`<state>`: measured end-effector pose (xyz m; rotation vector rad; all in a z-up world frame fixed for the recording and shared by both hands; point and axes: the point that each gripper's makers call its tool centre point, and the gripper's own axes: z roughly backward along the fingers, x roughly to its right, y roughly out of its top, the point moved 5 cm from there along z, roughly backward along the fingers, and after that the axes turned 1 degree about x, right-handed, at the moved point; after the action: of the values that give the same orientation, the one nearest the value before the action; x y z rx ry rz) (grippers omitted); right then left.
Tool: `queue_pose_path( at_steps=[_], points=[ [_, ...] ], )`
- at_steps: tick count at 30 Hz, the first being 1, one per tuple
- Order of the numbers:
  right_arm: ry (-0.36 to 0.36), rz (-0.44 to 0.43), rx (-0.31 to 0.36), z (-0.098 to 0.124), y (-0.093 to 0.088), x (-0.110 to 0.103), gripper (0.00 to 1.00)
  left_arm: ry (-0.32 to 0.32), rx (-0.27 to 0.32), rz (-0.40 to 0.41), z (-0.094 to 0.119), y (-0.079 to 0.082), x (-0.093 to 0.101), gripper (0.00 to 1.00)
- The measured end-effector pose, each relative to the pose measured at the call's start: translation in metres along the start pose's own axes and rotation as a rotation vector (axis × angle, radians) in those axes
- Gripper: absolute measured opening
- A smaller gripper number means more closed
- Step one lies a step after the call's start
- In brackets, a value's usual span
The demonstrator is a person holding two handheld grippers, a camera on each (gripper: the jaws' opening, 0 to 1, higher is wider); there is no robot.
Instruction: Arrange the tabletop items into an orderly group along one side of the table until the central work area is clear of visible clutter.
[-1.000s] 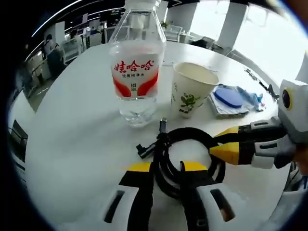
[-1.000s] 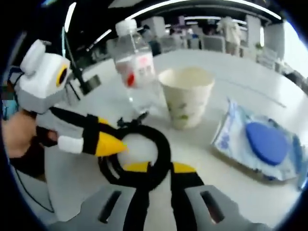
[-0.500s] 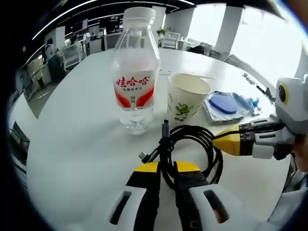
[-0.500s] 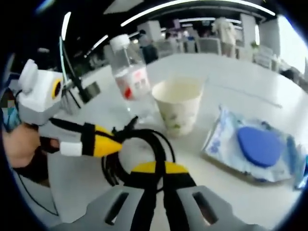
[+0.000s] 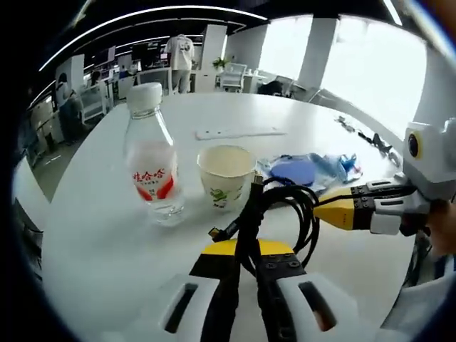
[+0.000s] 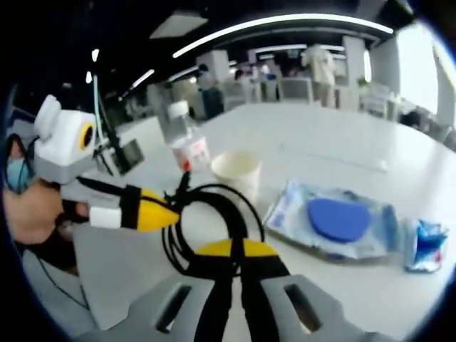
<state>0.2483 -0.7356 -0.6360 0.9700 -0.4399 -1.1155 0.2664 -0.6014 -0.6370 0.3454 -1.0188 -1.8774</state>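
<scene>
We see the left gripper (image 5: 246, 249) and right gripper (image 6: 231, 249), fingers closed on the black cable coil (image 5: 285, 210), raised at lower centre above the counter (image 5: 107, 235).

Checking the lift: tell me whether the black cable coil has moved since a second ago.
Yes. The black cable coil, clamped by both grippers, has risen off the white table: it lay flat near the paper cup before, and now hangs above it.
</scene>
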Motion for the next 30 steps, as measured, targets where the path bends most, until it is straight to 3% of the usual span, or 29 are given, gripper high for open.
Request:
queue_pose_path(
  at_steps=[12, 30],
  points=[
    [-0.116, -0.049, 0.052, 0.063, -0.008, 0.034, 0.0, -0.128, 0.006, -0.084, -0.002, 0.019, 0.067, 0.05],
    [-0.265, -0.114, 0.076, 0.131, -0.029, 0.097, 0.0, -0.276, -0.037, -0.122, -0.039, 0.033, 0.15, 0.06]
  ],
)
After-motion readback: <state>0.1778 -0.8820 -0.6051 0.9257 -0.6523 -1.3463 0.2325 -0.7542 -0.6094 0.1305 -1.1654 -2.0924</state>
